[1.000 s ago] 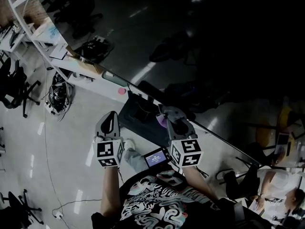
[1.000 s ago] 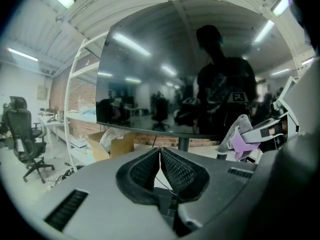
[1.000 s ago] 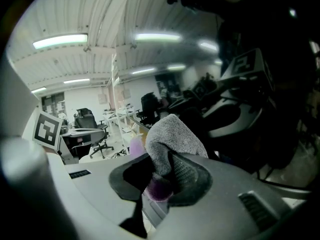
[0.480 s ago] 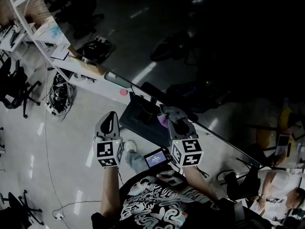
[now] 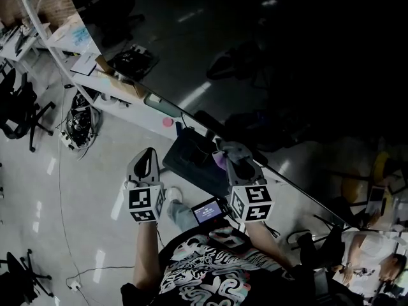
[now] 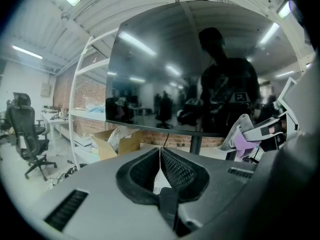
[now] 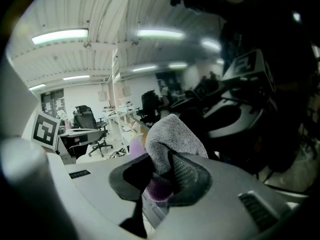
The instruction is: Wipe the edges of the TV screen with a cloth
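The big dark TV screen (image 5: pixel 268 75) fills the upper right of the head view; its lower edge (image 5: pixel 191 123) runs diagonally down to the right. My right gripper (image 5: pixel 228 150) sits just below that edge, shut on a grey and purple cloth (image 5: pixel 218 160). In the right gripper view the cloth (image 7: pixel 172 136) bulges up from between the jaws, close to the glossy screen (image 7: pixel 270 84). My left gripper (image 5: pixel 150 153) hangs to the left, apart from the TV, shut and empty. The left gripper view faces the screen (image 6: pixel 200 74) over that gripper (image 6: pixel 160 151).
A white shelf rack (image 5: pixel 57 37) stands left of the TV, with a cardboard box (image 6: pixel 120 141) beside it. Office chairs (image 5: pixel 19 113) stand on the floor at far left. The TV's post (image 6: pixel 195 144) rises under the screen. A small lit device (image 5: pixel 209 210) hangs at my chest.
The head view has shifted a little, so the TV edge sits slightly lower right. Both grippers hold about the same place, and the cloth stays in the right one.
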A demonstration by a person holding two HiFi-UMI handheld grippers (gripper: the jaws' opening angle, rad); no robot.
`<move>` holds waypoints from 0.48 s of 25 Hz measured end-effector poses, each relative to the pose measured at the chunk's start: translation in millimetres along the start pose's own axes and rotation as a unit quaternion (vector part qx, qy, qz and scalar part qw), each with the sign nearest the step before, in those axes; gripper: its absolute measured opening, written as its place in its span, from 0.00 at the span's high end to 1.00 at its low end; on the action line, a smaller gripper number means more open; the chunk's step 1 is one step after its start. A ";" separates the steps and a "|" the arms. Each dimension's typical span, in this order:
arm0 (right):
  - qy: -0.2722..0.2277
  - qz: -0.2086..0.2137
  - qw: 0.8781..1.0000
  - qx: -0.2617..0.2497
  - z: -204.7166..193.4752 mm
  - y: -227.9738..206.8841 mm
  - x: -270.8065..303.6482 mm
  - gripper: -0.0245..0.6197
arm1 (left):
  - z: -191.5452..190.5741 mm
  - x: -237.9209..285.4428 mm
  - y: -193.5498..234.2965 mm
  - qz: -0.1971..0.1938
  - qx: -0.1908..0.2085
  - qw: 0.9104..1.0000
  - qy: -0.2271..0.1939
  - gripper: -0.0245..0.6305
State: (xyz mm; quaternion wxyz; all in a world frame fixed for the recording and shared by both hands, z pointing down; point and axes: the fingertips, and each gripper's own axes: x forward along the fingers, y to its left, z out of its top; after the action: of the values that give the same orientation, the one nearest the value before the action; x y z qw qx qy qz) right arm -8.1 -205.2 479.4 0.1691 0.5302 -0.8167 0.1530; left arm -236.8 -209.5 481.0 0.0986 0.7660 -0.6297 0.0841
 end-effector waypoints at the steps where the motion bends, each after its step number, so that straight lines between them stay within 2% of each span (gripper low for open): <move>1: 0.001 0.001 1.000 -0.001 -0.1 1.1 2.5 0.81 | -1.5 1.6 2.1 0.000 -0.001 1.000 0.000 0.93; 12: 0.009 0.011 1.000 -0.002 11.3 15.6 30.5 0.81 | 2.4 18.1 23.3 0.003 -0.005 1.000 0.008 0.93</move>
State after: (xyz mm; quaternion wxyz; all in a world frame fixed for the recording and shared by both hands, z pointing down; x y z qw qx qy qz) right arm -35.3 -228.7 481.6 0.1760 0.5198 -0.8209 0.1581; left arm -256.1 -231.6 484.3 0.1072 0.7630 -0.6314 0.0877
